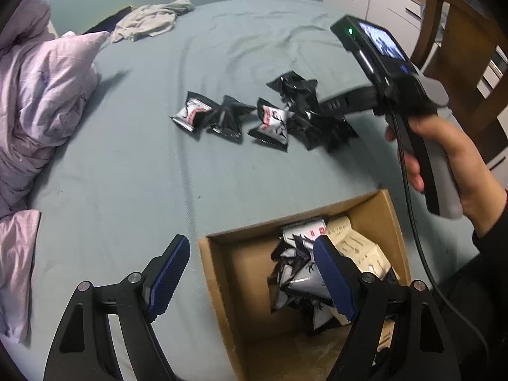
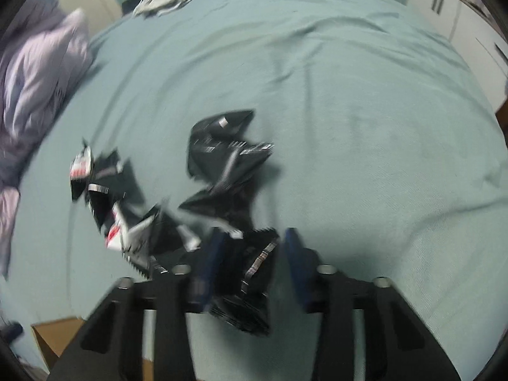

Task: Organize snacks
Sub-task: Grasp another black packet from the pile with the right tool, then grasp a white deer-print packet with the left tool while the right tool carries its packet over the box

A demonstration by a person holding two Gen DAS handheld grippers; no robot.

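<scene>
Hovering over the open brown cardboard box (image 1: 219, 273) half filled with snack packets, the left gripper (image 1: 250, 273) has its blue-padded fingers wide apart and empty. Beyond it, on the pale teal bedsheet (image 1: 143, 165), the right gripper (image 2: 252, 250) has a black foil snack packet (image 2: 250, 289) between its narrowed fingers, though blur hides whether they press it; more black-and-white packets (image 1: 270, 122) lie scattered just beside.

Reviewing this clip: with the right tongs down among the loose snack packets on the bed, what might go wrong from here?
1. The black packet sits between the right tongs, but the blur hides whether the pads press it; a loose pinch may drop it.
2. Neighbouring packets overlap it and might be dragged along.
3. The cardboard box is already stuffed, and the open left tongs hover over it, possibly blocking the drop.
</scene>
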